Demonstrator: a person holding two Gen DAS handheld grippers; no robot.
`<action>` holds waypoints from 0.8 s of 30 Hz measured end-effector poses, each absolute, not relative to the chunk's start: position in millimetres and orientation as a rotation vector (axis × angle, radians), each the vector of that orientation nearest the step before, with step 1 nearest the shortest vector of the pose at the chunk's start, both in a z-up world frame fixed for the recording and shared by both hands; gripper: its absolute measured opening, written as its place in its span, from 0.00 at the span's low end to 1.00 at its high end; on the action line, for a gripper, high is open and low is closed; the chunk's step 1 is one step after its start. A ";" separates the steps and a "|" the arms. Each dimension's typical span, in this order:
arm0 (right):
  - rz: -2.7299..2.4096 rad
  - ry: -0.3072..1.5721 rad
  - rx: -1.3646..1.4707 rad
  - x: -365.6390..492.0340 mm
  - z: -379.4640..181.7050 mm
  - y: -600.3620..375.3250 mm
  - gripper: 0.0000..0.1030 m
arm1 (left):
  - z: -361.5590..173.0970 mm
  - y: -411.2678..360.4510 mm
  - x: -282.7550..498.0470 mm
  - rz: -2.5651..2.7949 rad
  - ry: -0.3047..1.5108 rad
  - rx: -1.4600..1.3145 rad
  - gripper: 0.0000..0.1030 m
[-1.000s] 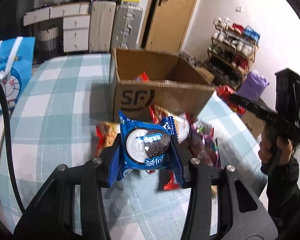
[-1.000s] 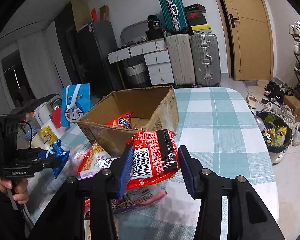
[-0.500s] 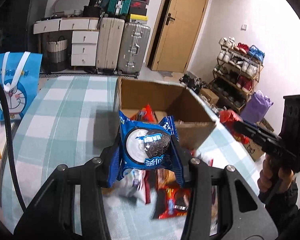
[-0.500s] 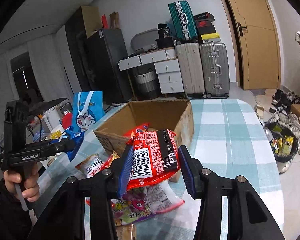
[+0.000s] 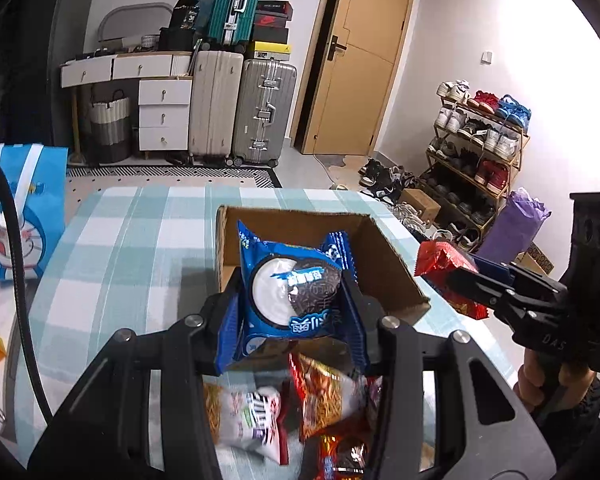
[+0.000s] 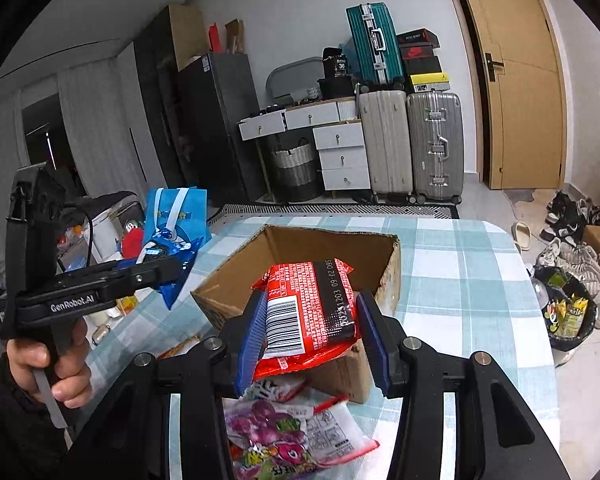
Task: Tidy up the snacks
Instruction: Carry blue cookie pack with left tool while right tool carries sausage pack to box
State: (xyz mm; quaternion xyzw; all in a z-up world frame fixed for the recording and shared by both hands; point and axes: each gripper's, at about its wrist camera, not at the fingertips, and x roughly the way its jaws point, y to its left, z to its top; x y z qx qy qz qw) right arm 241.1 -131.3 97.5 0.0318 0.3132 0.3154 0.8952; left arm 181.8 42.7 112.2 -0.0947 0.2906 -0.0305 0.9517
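Observation:
My left gripper (image 5: 292, 312) is shut on a blue cookie packet (image 5: 292, 292) and holds it above the near edge of the open cardboard box (image 5: 384, 268). My right gripper (image 6: 312, 332) is shut on a red snack packet (image 6: 308, 312) with a barcode, held above the box (image 6: 388, 276). The right gripper with its red packet (image 5: 444, 268) shows at the right of the left wrist view. The left gripper with the blue packet (image 6: 176, 260) shows at the left of the right wrist view. Loose snack packets (image 5: 324, 396) lie on the table in front of the box, also in the right wrist view (image 6: 292, 436).
The checked tablecloth (image 5: 132, 240) covers the table. A blue Doraemon bag (image 5: 16, 216) stands at the left. Suitcases (image 5: 260, 112), drawers and a door stand behind; a shoe rack (image 5: 480, 148) is at the right. A bin (image 6: 568, 320) sits on the floor beside the table.
Both grippers have risen and moved forward with their packets, from beside the snack pile to above the box. The box now appears from above.

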 end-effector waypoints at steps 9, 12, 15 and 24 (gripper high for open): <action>0.632 0.667 0.076 265.8 113.6 -121.5 0.45 | 121.2 30.5 224.7 -0.061 0.593 -0.155 0.40; 0.641 0.674 0.099 273.1 111.2 -119.1 0.45 | 114.2 28.7 240.5 -0.059 0.614 -0.153 0.40; 0.644 0.688 0.104 277.6 103.0 -116.6 0.45 | 102.5 28.4 254.8 -0.056 0.636 -0.153 0.40; 0.656 0.727 0.097 291.3 75.6 -100.6 0.45 | 65.2 33.0 277.2 -0.041 0.665 -0.155 0.40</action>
